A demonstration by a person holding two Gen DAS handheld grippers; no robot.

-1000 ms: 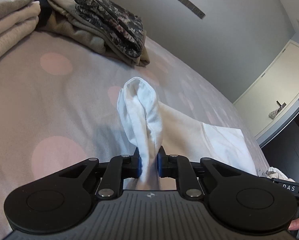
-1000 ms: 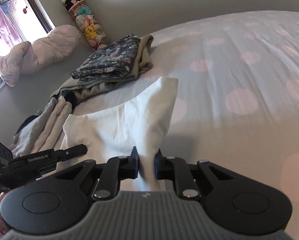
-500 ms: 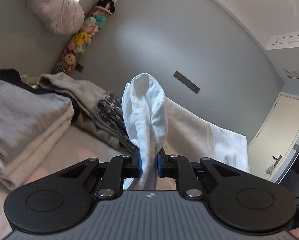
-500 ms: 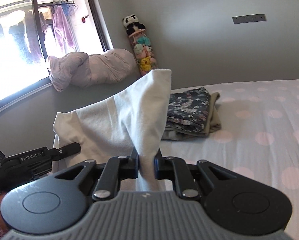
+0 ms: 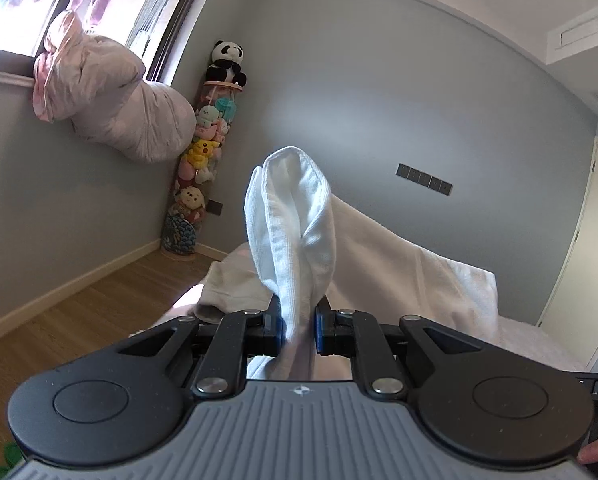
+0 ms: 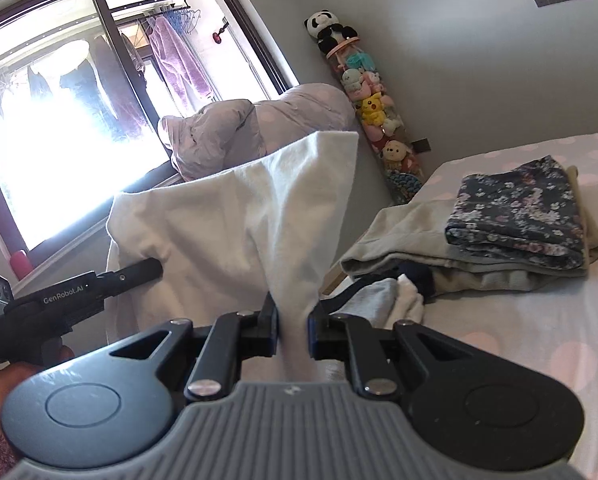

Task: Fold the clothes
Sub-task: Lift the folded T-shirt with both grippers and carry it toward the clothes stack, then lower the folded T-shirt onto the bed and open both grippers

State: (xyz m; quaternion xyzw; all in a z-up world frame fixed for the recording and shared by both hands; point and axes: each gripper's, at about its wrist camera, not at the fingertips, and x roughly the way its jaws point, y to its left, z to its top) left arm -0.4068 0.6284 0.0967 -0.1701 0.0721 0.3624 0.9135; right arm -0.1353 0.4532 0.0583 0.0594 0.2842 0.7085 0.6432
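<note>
The left gripper [image 5: 297, 330] pinches a bunched corner of the white garment [image 5: 295, 216] between its two fingers, and the cloth stands up in a rounded fold just ahead of the jaws. From there the fabric stretches away to the right of the gripper toward the other corner.

The right gripper [image 6: 293, 330] is likewise pressed together on the white garment [image 6: 259, 216], whose held edge rises to a squared corner above the jaws. The cloth spreads to the left of this gripper, where the left gripper [image 6: 139, 270] shows as a black tool clamped on the far edge, with a hand [image 6: 7, 384] beneath it.

To the right of and beyond the right gripper, a stack of folded clothes [image 6: 515, 216] with a dark floral piece on top lies on the bed [image 6: 539, 320], which has a pale dotted sheet. Farther ahead, a tall tube of plush toys [image 6: 371, 120] leans in the room's corner, and a bundled duvet [image 6: 259, 128] sits on the window ledge.
</note>
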